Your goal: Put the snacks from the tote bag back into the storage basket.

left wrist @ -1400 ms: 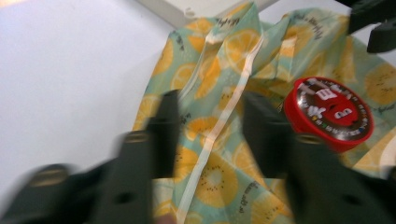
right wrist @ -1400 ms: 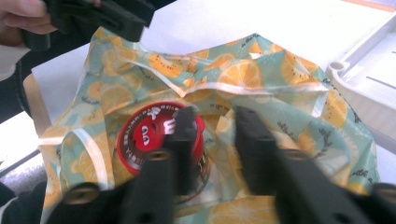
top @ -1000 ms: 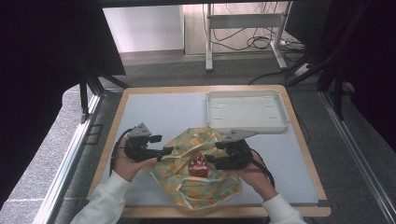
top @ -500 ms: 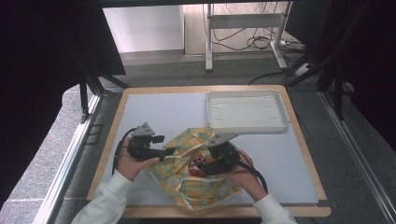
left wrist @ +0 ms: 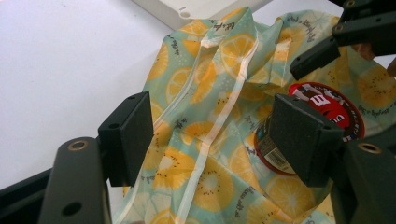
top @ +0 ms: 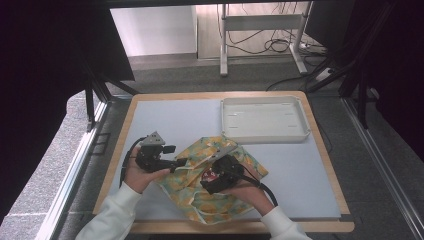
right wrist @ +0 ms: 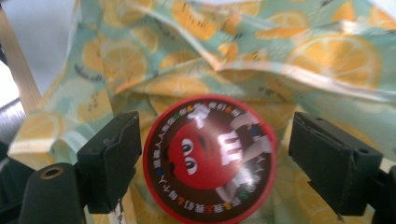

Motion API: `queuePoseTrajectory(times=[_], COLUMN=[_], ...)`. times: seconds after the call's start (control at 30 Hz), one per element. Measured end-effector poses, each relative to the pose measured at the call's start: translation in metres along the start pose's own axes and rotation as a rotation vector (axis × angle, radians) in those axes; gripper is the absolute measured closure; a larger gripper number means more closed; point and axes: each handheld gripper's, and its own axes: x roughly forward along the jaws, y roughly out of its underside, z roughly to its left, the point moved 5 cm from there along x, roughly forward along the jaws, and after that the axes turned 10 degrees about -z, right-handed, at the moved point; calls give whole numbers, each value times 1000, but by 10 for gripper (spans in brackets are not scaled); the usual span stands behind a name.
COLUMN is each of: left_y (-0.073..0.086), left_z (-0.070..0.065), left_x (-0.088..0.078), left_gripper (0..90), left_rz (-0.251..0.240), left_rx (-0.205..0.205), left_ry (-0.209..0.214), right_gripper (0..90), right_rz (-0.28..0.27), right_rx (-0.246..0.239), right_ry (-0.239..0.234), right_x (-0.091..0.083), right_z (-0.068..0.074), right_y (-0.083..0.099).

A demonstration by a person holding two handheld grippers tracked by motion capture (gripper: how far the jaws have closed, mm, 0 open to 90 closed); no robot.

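A zip bag (top: 200,202) printed with orange slices lies crumpled at the table's front middle. On it rests a round red M&M's tin (top: 210,174), lid up. My right gripper (top: 208,181) reaches in from the right. In the right gripper view its jaws flank the tin (right wrist: 205,158) without touching it, and they have just been opening. My left gripper (top: 182,163) sits at the bag's left edge. In the left gripper view it (left wrist: 212,135) stands open with the bag's cloth (left wrist: 219,93) and zip seam between its pads, and the tin (left wrist: 331,107) is beside its right pad.
A white shallow tray (top: 265,138) stands at the table's back right. Bare blue-grey tabletop (top: 175,120) lies behind and left of the bag. The wooden front edge (top: 235,227) runs just below the bag. Both forearms come in from the bottom.
My right hand has moved left and a little down over the bag, bringing its jaws to either side of the tin. The left hand and the bag's left edge have stayed put.
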Motion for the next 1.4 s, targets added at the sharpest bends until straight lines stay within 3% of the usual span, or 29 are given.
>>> queuePoseTrajectory(times=[0.17, 0.3, 0.47, 0.57, 0.73, 1.03, 1.4], left_y=[0, 0, -2, -3, -3, 0, 2], left_z=[0, 0, 0, -1, -3, -8, -7], left_x=[0, 0, -1, -1, 0, 7, 9], left_gripper=[314, 315, 317, 318, 320, 321, 321], left_rz=[1, 1, -1, -1, 7, 27, 31], left_rx=[4, 0, 13, 18, 32, 52, 55], left_ry=[0, -1, -8, -10, -15, -12, -2], right_gripper=[158, 237, 251, 253, 254, 254, 254], right_rz=[58, 101, 101, 82, 18, -74, -124], right_rx=[-16, -22, -43, -19, 0, -23, -47], right_ry=[5, 18, 20, -7, 1, -6, -25], right_x=[11, 18, 16, 14, 2, -25, -43], right_z=[4, 3, 3, 1, -4, -2, 6], right_y=[8, 16, 17, 17, 7, -15, -33])
